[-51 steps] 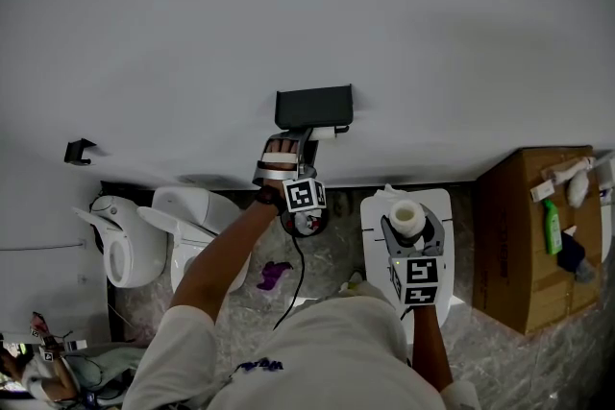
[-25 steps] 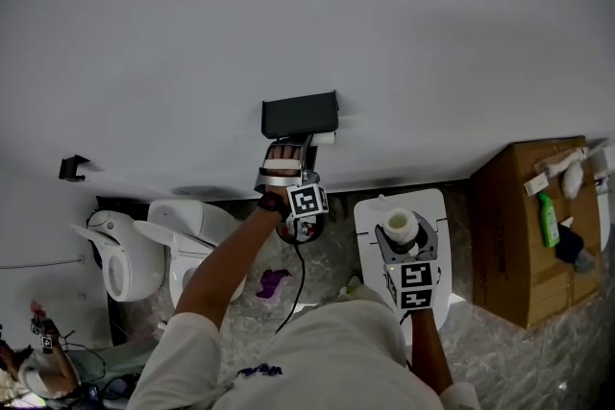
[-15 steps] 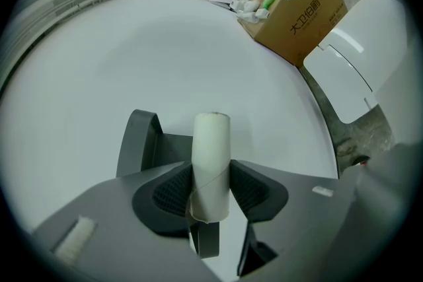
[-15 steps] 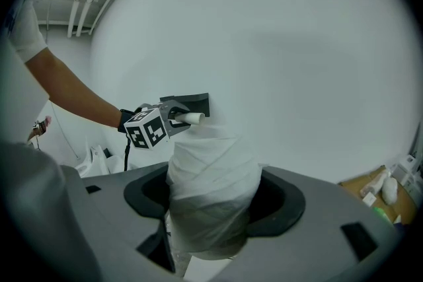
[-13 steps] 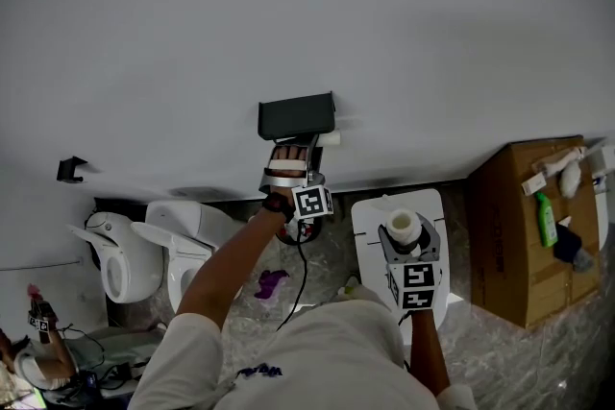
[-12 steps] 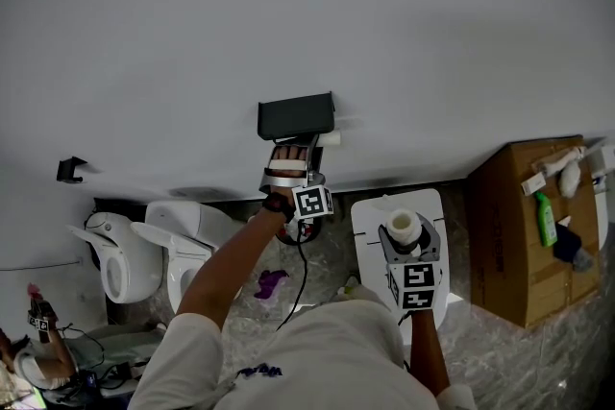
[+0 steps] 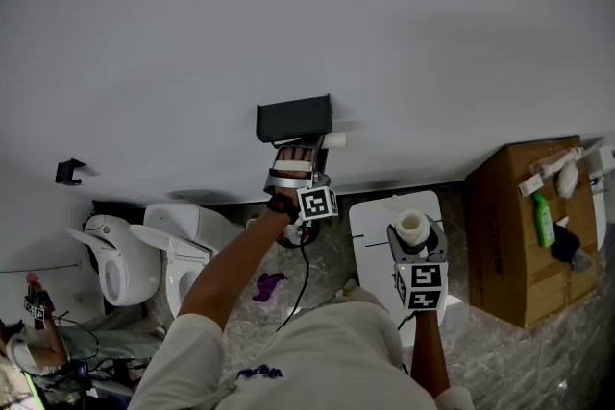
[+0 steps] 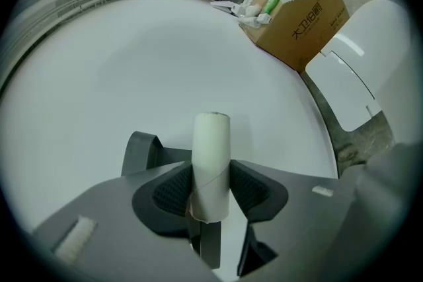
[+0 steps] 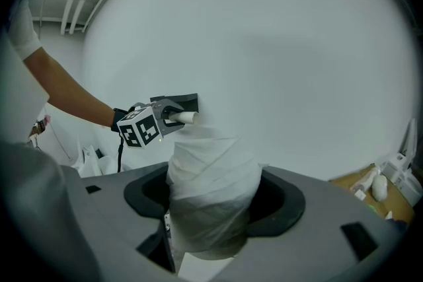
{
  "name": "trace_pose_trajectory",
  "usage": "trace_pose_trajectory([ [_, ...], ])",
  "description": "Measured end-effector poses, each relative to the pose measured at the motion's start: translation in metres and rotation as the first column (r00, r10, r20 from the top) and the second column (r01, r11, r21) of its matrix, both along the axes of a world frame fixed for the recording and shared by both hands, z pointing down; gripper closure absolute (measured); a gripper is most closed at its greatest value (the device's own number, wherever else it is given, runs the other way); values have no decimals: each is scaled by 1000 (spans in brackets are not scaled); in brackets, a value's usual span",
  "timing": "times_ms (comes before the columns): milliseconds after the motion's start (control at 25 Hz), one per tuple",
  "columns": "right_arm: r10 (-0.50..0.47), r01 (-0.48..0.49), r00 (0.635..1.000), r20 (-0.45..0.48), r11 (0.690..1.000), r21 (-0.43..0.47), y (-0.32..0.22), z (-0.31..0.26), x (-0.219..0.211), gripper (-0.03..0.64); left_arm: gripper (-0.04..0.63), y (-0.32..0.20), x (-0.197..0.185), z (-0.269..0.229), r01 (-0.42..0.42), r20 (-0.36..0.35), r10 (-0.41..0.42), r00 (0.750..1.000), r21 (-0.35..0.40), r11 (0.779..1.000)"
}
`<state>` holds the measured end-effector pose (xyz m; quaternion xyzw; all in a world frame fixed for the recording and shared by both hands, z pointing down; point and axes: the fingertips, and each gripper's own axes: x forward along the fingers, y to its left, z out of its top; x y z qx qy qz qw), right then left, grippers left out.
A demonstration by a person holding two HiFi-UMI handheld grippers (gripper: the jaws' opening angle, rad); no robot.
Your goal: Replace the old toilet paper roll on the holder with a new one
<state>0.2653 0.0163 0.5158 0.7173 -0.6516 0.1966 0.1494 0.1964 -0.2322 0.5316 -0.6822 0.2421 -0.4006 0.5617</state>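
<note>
Left gripper (image 8: 211, 189) is shown clamped on the old cardboard tube (image 8: 211, 142), judged light and crushable, just right of the far black holder (image 7: 293, 118), while the soft new toilet paper roll (image 9: 211, 162) is pinched round its middle by the right gripper (image 9: 213, 205), nearer.

The person wears a white T-shirt (image 7: 317, 355) and a dark wristband (image 7: 280, 204). The grey left tongs (image 7: 307, 147) and right tongs (image 7: 412, 230) carry black-and-white marker cubes (image 7: 316, 203).
</note>
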Motion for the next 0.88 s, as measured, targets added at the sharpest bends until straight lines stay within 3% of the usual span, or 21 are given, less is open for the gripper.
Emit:
trace_pose_trajectory([
  [880, 23, -23, 1000, 0, 1000, -16, 4, 1, 6, 304, 416, 6, 23, 0, -28, -10, 28, 1000, -11, 1000],
])
